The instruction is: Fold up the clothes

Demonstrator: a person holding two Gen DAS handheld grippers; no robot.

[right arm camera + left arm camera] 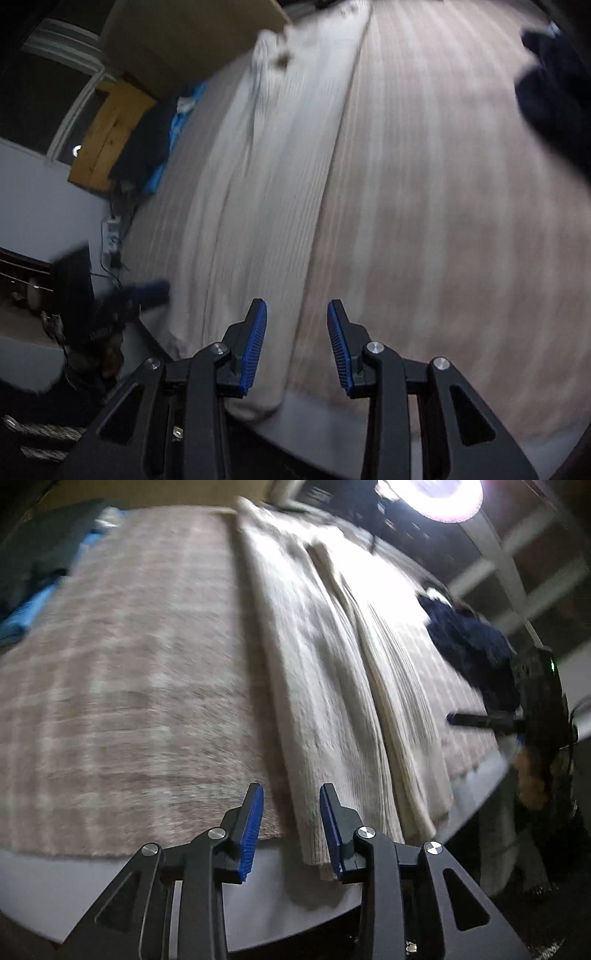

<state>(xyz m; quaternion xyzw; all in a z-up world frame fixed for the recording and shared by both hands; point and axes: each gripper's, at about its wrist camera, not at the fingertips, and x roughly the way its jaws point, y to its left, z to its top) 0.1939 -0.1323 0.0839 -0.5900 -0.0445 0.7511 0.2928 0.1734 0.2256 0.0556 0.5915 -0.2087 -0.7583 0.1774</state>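
Note:
A long cream ribbed garment [332, 672] lies stretched along a table covered with a beige plaid cloth [122, 672]; its near end hangs over the table edge. My left gripper [291, 812] is open and empty, hovering above that near end. In the right wrist view the same cream garment [266, 192] runs away from me, and my right gripper [297, 332] is open and empty above its near edge. The other gripper's blue-tipped finger shows at far right in the left view [476, 720] and at left in the right view [147, 290]. Both views are motion-blurred.
A dark navy garment [472, 646] lies bunched on the table's right side, also seen in the right wrist view [554, 92]. Blue and dark clothes [33, 602] sit at the far left. A bright lamp [439, 494] shines above. A wooden box [110, 133] stands beyond the table.

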